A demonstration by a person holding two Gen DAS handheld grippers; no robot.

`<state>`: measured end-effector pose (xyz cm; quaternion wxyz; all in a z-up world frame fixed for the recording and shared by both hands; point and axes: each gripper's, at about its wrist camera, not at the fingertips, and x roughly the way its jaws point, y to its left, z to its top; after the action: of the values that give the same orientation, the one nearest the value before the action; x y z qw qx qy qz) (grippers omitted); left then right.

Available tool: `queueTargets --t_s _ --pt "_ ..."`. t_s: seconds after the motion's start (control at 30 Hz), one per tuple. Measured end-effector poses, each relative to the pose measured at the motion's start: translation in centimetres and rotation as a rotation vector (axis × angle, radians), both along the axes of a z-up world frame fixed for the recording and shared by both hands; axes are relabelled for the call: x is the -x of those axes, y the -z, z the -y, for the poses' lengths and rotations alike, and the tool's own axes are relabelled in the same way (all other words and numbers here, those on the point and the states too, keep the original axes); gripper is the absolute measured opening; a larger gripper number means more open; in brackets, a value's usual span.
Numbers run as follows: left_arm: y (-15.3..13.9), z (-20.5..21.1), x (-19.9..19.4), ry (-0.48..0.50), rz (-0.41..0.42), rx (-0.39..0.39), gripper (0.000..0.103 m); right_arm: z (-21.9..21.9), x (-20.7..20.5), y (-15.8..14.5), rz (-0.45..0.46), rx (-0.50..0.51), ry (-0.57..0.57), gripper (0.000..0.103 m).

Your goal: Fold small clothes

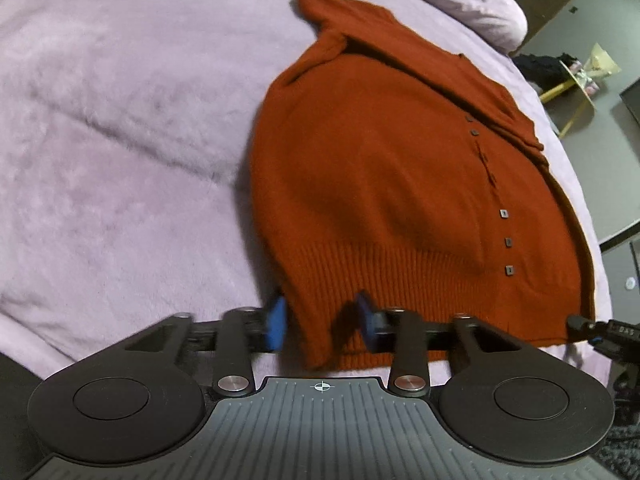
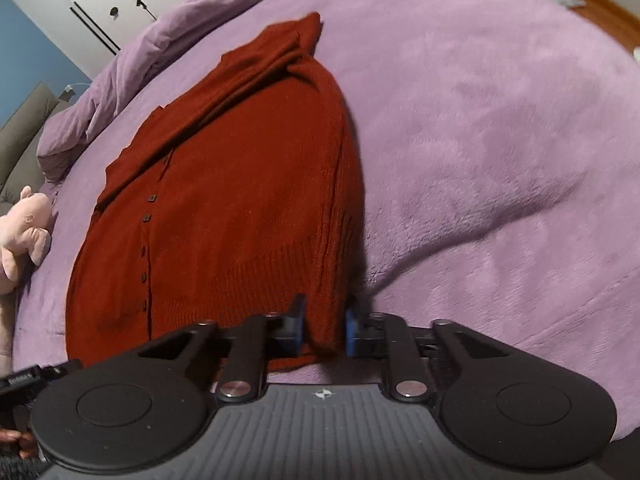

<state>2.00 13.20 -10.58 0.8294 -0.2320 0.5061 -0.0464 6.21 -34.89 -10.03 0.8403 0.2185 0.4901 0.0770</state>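
1. The bed cover (image 1: 120,140) is the largest thing: lilac, plush and a little wrinkled. On each side of the cardigan there is wide bare cover, so much free room. Beyond the cardigan's collar the cover ends at a rounded edge, with grey floor behind it.

2. The cardigan (image 1: 380,184) lies flat on the cover, front side up. It is rust-red knit, with a ribbed band along the near hem. One sleeve is folded across the upper part. Its side edges are curved and lie clean on the cover.

3. My left gripper (image 1: 322,322) is at one near hem corner of the cardigan. The blue pads have the hem fabric between them, and it bunches there, so I am clamped on it.

4. My right gripper (image 2: 323,330) is at the other near hem corner. Its pads stand narrow, pinching the ribbed edge.

5. A pink plush toy (image 2: 22,232) lies beside the cardigan, at the cover's edge.

6. Small dark square buttons (image 1: 503,213) run in a line along the cardigan's front.
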Motion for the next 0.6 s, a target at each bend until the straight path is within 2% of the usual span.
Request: queueTargets --t_s 0.07,0.13,0.23,0.33,0.4,0.5,0.6 --pt "0.3 -0.4 -0.1 -0.002 -0.012 0.054 0.012 0.2 0.1 0.3 -0.009 -0.023 0.005 0.008" --pt "0.5 -0.8 -0.1 -0.005 -0.018 0.100 0.009 0.5 0.2 0.1 -0.007 -0.050 0.014 0.007" --pt "-0.5 -0.9 -0.2 0.004 0.029 0.107 0.008 1.4 0.6 0.2 -0.009 -0.125 0.035 0.006" --pt "-2.7 -1.2 -0.9 -0.018 0.110 0.155 0.008 2.5 0.3 -0.3 0.011 -0.221 0.060 0.006" --pt "-4.7 -1.4 -1.7 -0.025 0.175 0.160 0.008 3.0 -0.4 -1.0 0.038 -0.275 0.066 0.006" --pt "-7.3 -1.4 -3.9 -0.025 0.261 0.138 0.008 3.2 -2.3 -3.0 0.114 -0.287 0.062 0.006" --pt "-8.5 -1.3 -6.7 -0.042 0.299 0.094 0.008 2.9 -4.8 -4.8 0.185 -0.284 0.054 0.006"
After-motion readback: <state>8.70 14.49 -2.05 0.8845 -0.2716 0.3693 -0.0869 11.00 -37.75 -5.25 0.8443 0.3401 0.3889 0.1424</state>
